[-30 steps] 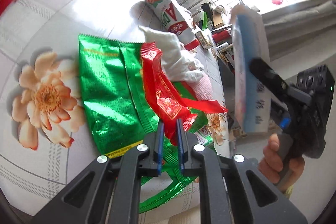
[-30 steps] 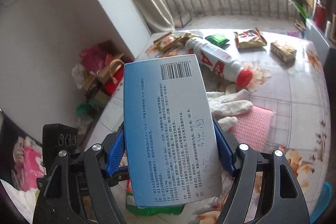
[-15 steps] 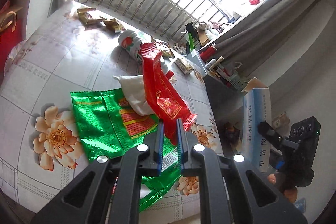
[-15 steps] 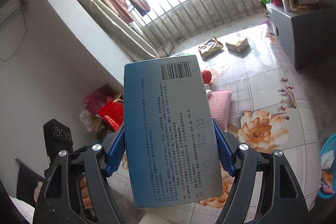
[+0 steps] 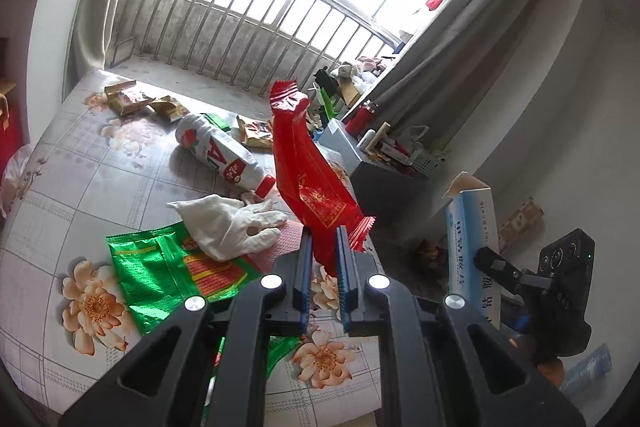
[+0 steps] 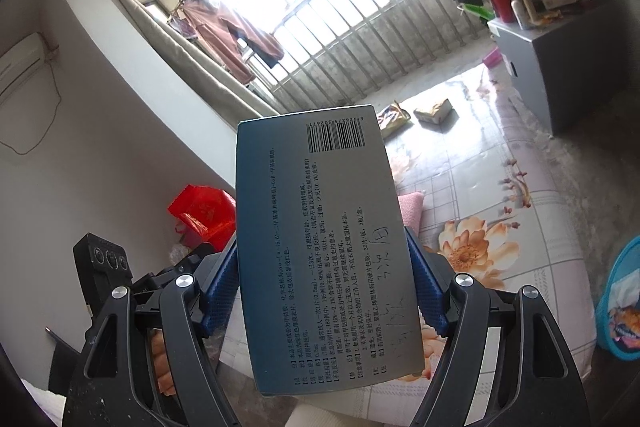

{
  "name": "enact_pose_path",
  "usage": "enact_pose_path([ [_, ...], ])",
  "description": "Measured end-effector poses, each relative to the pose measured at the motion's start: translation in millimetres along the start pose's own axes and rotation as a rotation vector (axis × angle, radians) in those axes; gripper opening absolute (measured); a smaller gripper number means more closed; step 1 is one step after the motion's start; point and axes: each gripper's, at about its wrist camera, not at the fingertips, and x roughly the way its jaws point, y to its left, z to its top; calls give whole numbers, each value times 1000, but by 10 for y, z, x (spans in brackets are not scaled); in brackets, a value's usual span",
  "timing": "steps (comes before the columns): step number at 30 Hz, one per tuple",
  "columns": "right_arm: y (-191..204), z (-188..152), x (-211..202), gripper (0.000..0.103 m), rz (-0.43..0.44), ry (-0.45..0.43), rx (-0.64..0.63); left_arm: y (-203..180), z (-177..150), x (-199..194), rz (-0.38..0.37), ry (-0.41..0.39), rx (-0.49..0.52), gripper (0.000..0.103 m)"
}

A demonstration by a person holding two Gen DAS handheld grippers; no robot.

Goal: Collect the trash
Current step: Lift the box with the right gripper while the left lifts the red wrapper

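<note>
The left gripper (image 5: pixel 323 259) is pinching a red snack wrapper (image 5: pixel 310 179) standing upright; the right gripper (image 6: pixel 324 291) is clamping a barcoded, Chinese-printed medicine box (image 6: pixel 320 243) lengthwise, pointing away.

My left gripper (image 5: pixel 323 259) has lifted the red wrapper (image 5: pixel 310 179) clear of the green packet (image 5: pixel 168 275); it now stands upright.

The left gripper (image 5: pixel 323 251) has its fingers pinched nearly together on a red foil wrapper (image 5: pixel 310 171); the right gripper (image 6: pixel 324 295) clamps a blue cardboard box (image 6: pixel 320 247) wide.
</note>
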Motion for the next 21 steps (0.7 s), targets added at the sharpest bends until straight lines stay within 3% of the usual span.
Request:
enact_pose_path([
  [10,-267,6,-535,70,-12,-105,58,-555,-65,208,-94,36,94,10],
  [21,-712,-128,-1132,70,-70,-204,156,-1312,-322,677,-202,141,218,10],
])
